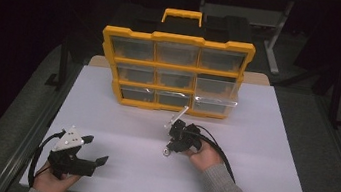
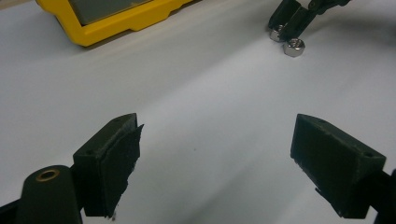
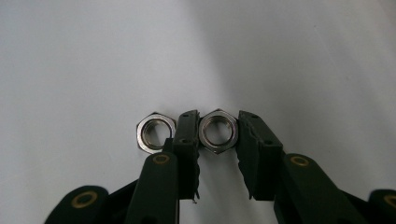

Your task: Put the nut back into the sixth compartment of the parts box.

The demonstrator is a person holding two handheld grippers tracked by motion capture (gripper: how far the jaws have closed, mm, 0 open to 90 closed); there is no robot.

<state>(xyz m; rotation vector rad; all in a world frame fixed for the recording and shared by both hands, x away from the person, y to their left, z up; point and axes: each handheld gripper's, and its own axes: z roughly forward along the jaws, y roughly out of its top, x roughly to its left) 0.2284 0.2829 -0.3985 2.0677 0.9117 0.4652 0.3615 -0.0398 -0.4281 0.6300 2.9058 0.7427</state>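
A hex nut (image 3: 218,131) is pinched between the jaws of the right gripper (image 3: 218,135), lying flat on the white table (image 1: 261,154) approx. mid-front, below the organiser. Jaws are closed down onto opposite sides of the nut, presumably so a flat-sided grip is had w/o it rolling or popping out; contact is low at the tips, so the hold is judged light. A 2nd nut (image 3: 156,133) sits touching the outside of one jaw, just beside the held one; it is likely to be dragged or nudged when the lift is made, & is the main obstruction. The left gripper (image 2: 217,154) is held well apart at the table's near-left corner, jaws wide open, nothing between them, prob. kept clear until needed. Behind, the yellow drawer organiser (image 1: 174,71) stands upright; a clear drawer (image 1: 215,102) at lower right appears pulled out slightly, poss. the destination, though contents cannot be made out.
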